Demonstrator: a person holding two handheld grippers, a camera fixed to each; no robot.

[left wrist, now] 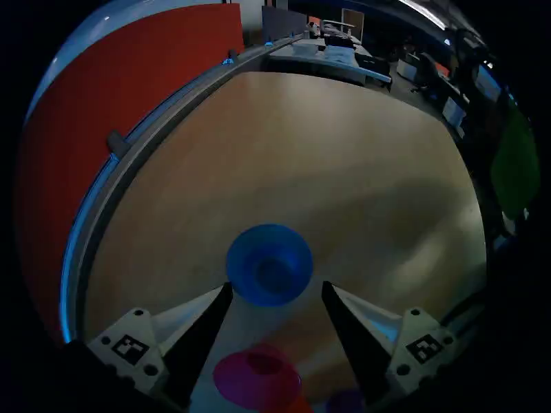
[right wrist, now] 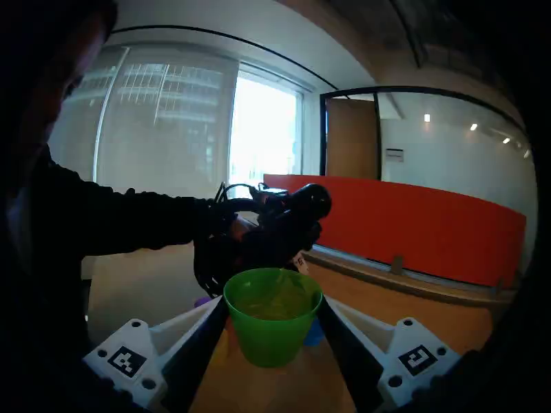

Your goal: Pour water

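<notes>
On wooden table (left wrist: 330,158) beside red partition (left wrist: 110,103): blue cup (left wrist: 268,265).

Dim, fisheye-warped views; glare from the bright window (right wrist: 265,131)

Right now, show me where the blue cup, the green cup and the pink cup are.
blue cup (left wrist: 268,267): left gripper view, on its inner bottom.
green cup (right wrist: 271,341): right gripper view, on its outer wall.
pink cup (left wrist: 256,377): left gripper view, on its inside.
</notes>
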